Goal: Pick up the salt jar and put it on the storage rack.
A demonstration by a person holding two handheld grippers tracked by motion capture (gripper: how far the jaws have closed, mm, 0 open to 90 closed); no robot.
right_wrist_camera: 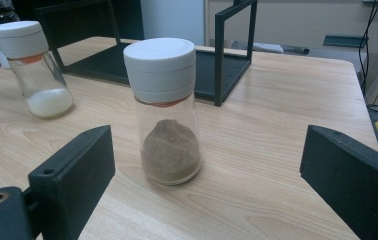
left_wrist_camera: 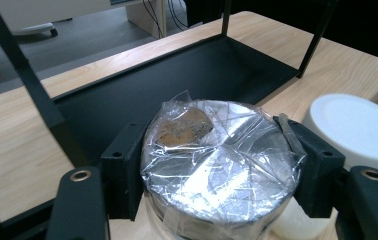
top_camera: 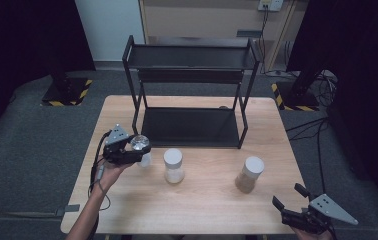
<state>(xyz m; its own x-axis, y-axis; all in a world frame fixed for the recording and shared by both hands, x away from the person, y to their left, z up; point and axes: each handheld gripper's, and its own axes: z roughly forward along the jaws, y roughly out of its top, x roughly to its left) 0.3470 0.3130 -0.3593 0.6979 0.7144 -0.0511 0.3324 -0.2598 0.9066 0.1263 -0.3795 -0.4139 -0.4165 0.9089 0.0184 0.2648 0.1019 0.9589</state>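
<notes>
Early going, I judge: the left gripper (top_camera: 136,151) pinches the foil-capped jar (left_wrist_camera: 217,165) at centre-left of the high view – rack (top_camera: 192,127) bare, two jars (top_camera: 173,165) on the table – right gripper (top_camera: 291,196) spread, idle

Our left gripper (top_camera: 136,150) held over the table's left side, jaws clamped close on either side of something, our left forearm (top_camera: 89,212) slanting up from below, our right gripper (top_camera: 291,199) low at the near right edge, jaws spread wide
</notes>
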